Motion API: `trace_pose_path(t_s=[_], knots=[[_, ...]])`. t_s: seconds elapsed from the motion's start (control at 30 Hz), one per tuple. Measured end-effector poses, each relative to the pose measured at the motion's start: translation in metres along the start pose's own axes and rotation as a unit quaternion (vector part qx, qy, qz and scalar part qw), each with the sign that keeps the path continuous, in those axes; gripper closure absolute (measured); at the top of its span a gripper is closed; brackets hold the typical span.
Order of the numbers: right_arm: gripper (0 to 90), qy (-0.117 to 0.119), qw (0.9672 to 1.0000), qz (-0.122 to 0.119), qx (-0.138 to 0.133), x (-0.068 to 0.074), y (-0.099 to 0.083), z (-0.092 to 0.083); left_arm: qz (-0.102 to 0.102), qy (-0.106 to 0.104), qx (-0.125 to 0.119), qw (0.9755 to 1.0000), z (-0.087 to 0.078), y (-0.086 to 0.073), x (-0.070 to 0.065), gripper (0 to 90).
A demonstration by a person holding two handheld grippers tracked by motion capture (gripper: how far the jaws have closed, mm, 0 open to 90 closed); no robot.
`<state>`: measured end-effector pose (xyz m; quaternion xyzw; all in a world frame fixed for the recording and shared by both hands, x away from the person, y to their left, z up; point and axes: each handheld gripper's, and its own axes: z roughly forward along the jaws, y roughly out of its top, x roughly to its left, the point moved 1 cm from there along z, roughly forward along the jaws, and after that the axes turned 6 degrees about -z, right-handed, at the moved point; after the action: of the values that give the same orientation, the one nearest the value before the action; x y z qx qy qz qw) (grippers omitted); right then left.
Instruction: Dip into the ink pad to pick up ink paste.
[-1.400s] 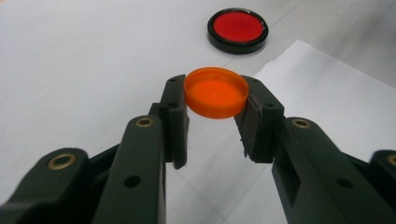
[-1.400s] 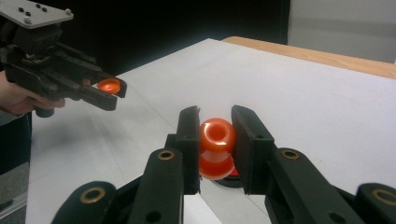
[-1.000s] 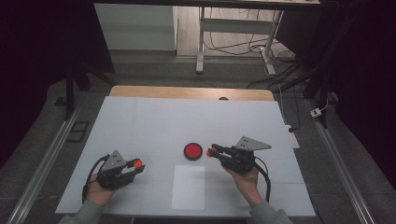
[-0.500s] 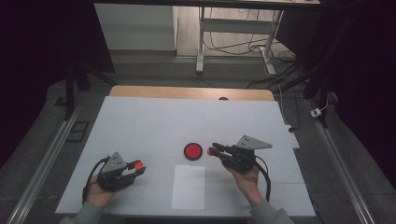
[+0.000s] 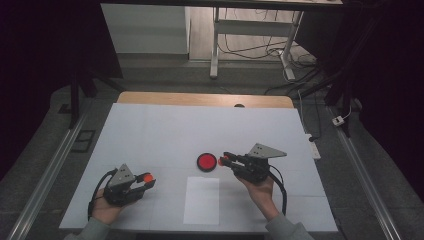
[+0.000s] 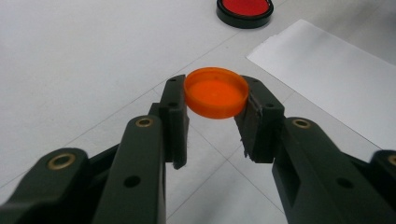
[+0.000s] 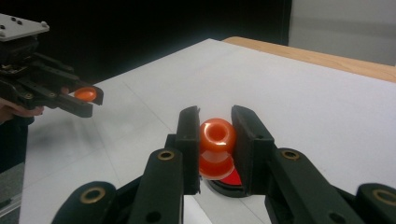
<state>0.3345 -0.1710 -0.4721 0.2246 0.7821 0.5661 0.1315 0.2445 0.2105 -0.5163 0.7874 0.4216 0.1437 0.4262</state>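
An orange cap [image 6: 215, 92] sits clamped by its rim between the jaws of the left gripper [image 6: 215, 122], held level above the counter [image 5: 165, 135] near its front left. An orange-red stamp handle [image 7: 216, 148], rounded with a hollow top, is pinched between the jaws of the right gripper [image 7: 216, 140], right beside a round red ink pad in a black dish [image 5: 206, 162] at the counter's middle. A white sheet of paper [image 5: 202, 200] lies just in front of the pad, between the two hands.
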Motion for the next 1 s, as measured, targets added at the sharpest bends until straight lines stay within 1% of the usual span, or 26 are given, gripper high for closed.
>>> trace_pose_path(t_s=[0.13, 0.27, 0.37, 0.47, 0.67, 0.77, 0.9, 1.0], knots=[[72.5, -0.002, 1.0000, -0.002, 0.004, -0.002, 0.001, 0.004, 0.001, -0.002, 0.001, 1.0000, 0.001, 0.001, -0.001, 64.9], [72.5, -0.002, 1.0000, 0.002, 0.008, -0.004, 0.002, 0.010, 0.001, -0.001, 0.002, 1.0000, 0.002, 0.001, 0.000, 64.9], [72.5, -0.003, 0.9999, 0.001, 0.012, -0.006, 0.003, 0.014, 0.001, -0.003, 0.003, 1.0000, 0.002, 0.001, 0.001, 64.9], [72.5, 0.000, 0.9999, -0.001, 0.015, -0.005, 0.004, 0.018, -0.001, -0.004, 0.000, 1.0000, 0.002, 0.002, 0.001, 64.9], [72.5, 0.000, 0.9997, -0.003, 0.023, -0.005, 0.003, 0.026, 0.003, -0.006, 0.001, 1.0000, 0.005, 0.004, 0.001, 64.9], [72.5, 0.000, 0.9997, -0.004, 0.023, -0.005, 0.005, 0.029, 0.000, -0.007, 0.001, 1.0000, 0.006, 0.005, 0.002, 64.8], [72.5, -0.005, 0.9996, -0.007, 0.025, -0.007, 0.007, 0.032, 0.000, -0.006, 0.004, 1.0000, 0.008, 0.004, 0.002, 64.8], [72.5, -0.005, 0.9996, -0.005, 0.028, -0.009, 0.006, 0.035, 0.001, -0.005, 0.005, 1.0000, 0.008, 0.004, 0.000, 64.8]])
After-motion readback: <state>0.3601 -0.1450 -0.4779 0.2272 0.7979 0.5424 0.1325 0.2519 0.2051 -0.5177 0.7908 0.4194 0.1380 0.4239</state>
